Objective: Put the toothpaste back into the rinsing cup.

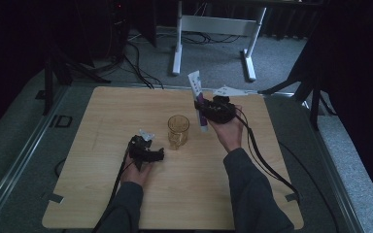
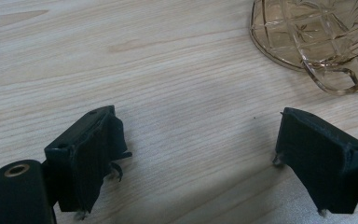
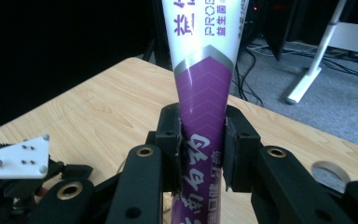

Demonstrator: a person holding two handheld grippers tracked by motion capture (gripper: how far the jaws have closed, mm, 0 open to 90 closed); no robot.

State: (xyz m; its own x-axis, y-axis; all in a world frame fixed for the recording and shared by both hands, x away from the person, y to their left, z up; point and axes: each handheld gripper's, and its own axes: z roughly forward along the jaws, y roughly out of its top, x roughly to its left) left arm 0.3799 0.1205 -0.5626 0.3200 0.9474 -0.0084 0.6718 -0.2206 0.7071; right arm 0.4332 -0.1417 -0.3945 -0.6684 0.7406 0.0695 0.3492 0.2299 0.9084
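— What's on the left side of the tabletop (image 1: 102, 194)?

— The left tongs (image 1: 151, 151), held low over the wood in the person's left hand (image 1: 137, 171). In the left gripper view the two black jaws stand wide apart with bare wood grain between them and nothing held.

— And in the middle?

— An amber glass mug (image 1: 178, 131) with a cut pattern stands upright near the centre of the tabletop, just to the right of the left tongs. In the left gripper view its base and handle (image 2: 340, 81) show at the upper right, close to the right jaw but apart from it.

— What about the right side?

— The right tongs (image 1: 205, 108) are raised above the tabletop, behind and to the right of the mug, in the person's right hand (image 1: 228, 133). They are clamped on a toothpaste tube (image 1: 197, 97), white at the top and purple lower down. In the right gripper view the jaws press on both sides of the tube's purple part (image 3: 204, 107), and it stands nearly upright with its flat end up.

— Anything beyond the tabletop?

— Grey carpet and the white legs of a desk (image 1: 177, 53) at the back.
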